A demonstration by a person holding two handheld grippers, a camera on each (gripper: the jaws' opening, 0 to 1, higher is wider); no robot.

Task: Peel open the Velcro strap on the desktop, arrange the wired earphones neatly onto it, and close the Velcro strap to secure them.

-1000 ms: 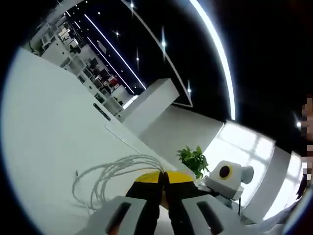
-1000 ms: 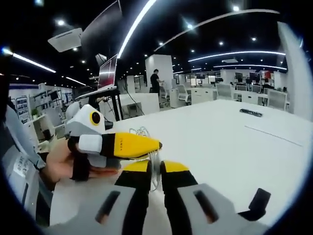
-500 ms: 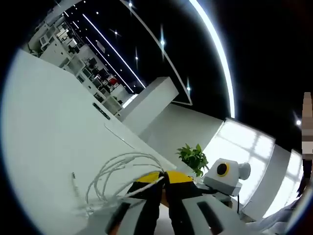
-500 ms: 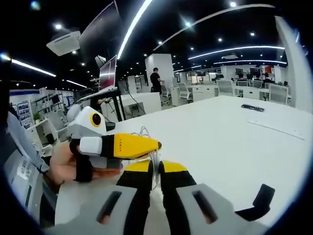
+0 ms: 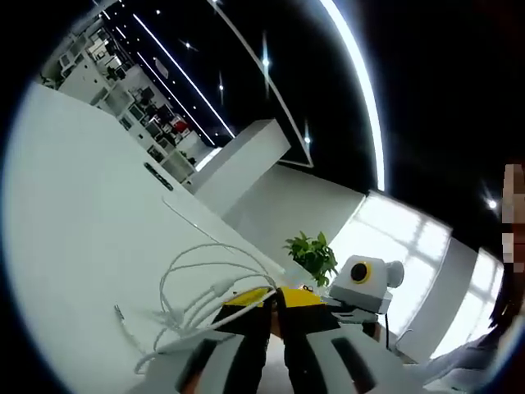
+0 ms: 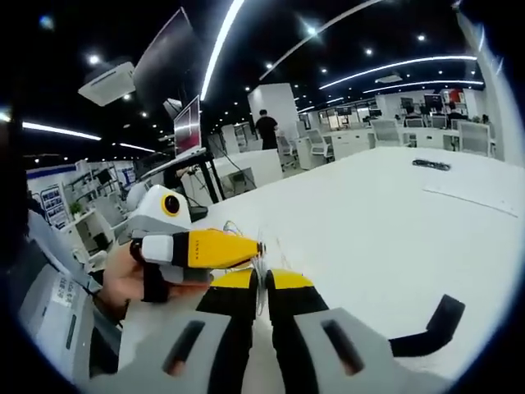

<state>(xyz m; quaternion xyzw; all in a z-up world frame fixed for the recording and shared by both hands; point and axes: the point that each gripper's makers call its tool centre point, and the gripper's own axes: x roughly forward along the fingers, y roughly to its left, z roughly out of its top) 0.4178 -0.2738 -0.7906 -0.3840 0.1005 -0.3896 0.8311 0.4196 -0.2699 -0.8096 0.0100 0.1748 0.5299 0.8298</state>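
Observation:
The white earphone cable (image 5: 215, 277) hangs in loose loops over the white desk (image 5: 74, 246), its plug end (image 5: 123, 314) trailing low. My left gripper (image 5: 275, 295) is shut on the cable where the strands gather at its yellow tips. In the right gripper view, my right gripper (image 6: 261, 279) is shut on the same strands of earphone cable (image 6: 261, 264). Just above and to its left, the left gripper (image 6: 254, 245) comes in, held by a hand (image 6: 123, 277). The black Velcro strap (image 6: 428, 325) lies on the desk (image 6: 369, 222) at the lower right, apart from both grippers.
A black remote-like object (image 6: 431, 165) and a sheet of paper (image 6: 472, 197) lie farther out on the desk. A potted plant (image 5: 308, 254) stands past the desk edge. A person (image 6: 267, 131) stands among office desks and monitors at the back.
The cable loops have risen off the desk and drawn together near the jaws, the plug end now trailing. Both views have tilted slightly. The strap has not moved.

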